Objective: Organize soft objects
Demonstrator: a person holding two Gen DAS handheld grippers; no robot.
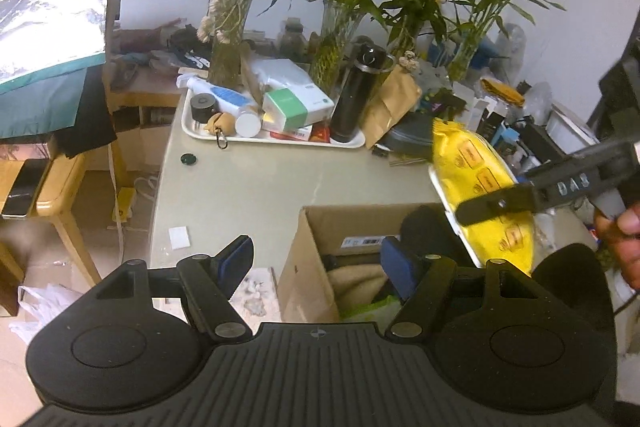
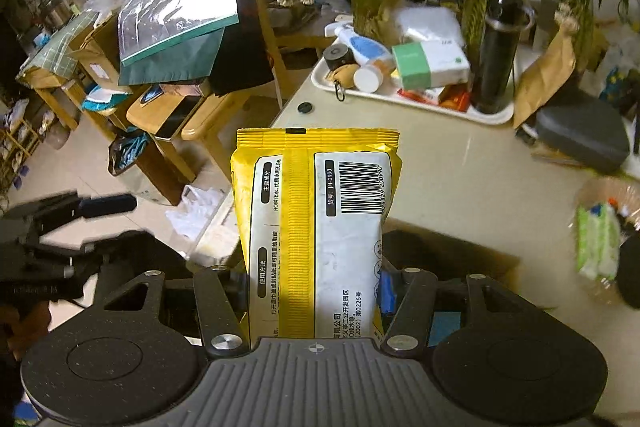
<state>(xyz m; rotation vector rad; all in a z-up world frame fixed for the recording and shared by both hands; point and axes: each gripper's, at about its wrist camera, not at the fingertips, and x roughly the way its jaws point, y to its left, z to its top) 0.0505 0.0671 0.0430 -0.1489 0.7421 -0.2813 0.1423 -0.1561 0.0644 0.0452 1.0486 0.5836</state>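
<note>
Right gripper [image 2: 314, 291], jaws pinching the yellow wipes pack [image 2: 316, 223] at its lower end, holds it clear above the cardboard box [image 1: 308, 259], presumably for dropping in; left gripper [image 1: 316, 261], jaws spread and empty, hovers at the box's near-left corner.
</note>
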